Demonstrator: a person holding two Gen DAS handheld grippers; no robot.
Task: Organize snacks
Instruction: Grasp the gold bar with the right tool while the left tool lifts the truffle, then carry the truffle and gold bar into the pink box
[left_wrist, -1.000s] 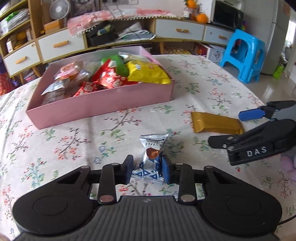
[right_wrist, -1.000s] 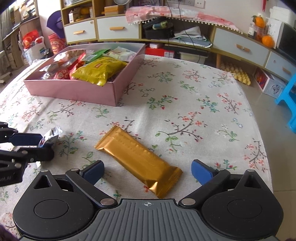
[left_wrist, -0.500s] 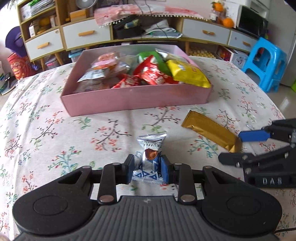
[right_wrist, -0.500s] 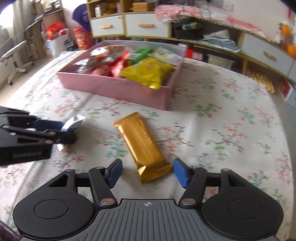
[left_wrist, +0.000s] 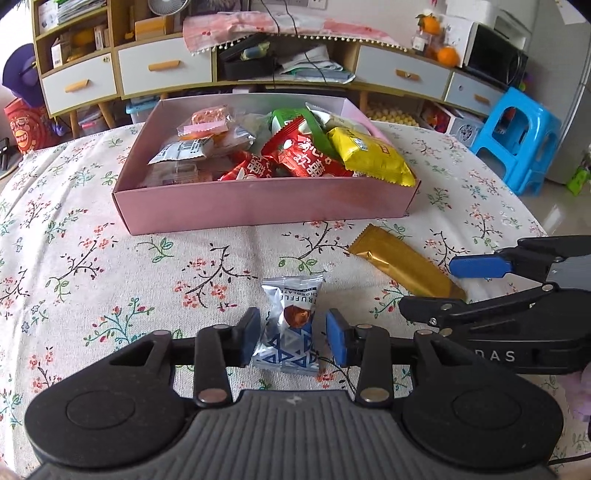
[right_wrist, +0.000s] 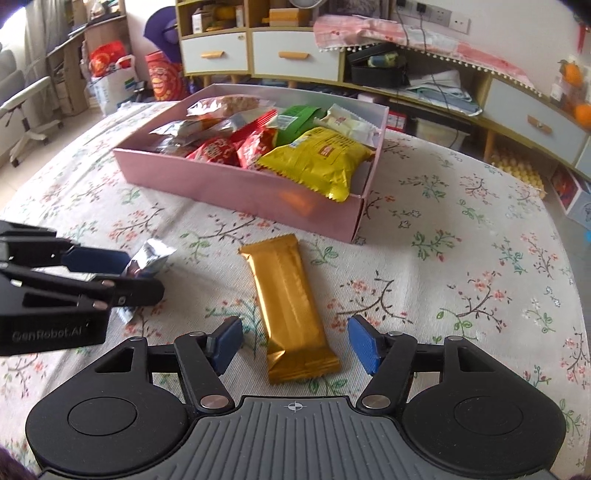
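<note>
Gold bar (right_wrist: 291, 306) lies loose between my right gripper's (right_wrist: 295, 345) opening jaws, narrower than before; left gripper (left_wrist: 291, 338) is easing off the truffle (left_wrist: 290, 326).

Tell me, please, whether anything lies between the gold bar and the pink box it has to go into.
Nothing visible does: only bare floral tablecloth lies between the gold bar and the near wall of the pink box. Inside, a yellow packet already fills the nearest corner, its end overhanging that wall.

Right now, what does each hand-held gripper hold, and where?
Nothing. Both jaws opening: left hand-held gripper straddles the truffle packet low down; right hand-held gripper straddles the gold bar near its end.
</note>
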